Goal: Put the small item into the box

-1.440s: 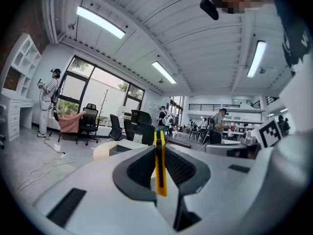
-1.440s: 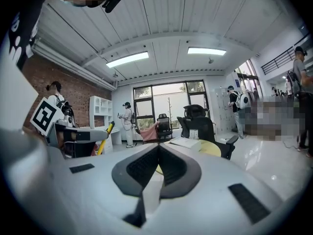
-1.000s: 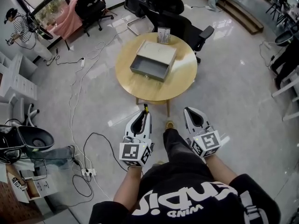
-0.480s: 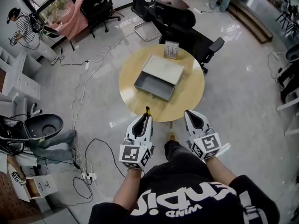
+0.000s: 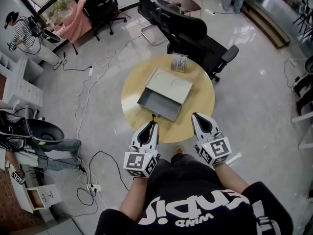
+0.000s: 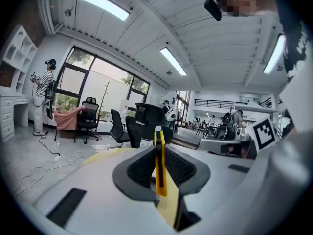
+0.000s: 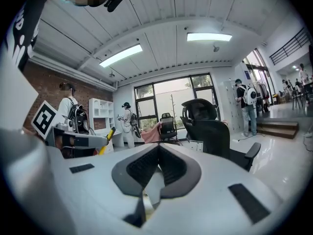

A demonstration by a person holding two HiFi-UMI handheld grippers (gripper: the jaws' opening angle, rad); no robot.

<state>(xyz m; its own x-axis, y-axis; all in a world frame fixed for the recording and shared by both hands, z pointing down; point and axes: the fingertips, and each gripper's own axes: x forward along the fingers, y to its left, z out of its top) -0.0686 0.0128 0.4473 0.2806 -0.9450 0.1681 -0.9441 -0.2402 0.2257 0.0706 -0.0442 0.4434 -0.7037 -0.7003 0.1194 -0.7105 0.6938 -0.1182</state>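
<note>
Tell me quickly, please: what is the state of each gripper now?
Left gripper: closed on the yellow utility knife.
Right gripper: closed, holding nothing.

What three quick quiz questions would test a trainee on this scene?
1. True or false: the right gripper holds something.
2. The left gripper is shut on: A a yellow utility knife, B a spoon, C nothing.
3. Fill in: the open box sits on a round wooden ___.
Key: 1 false, its jaws are together and empty; 2 A; 3 table.
</note>
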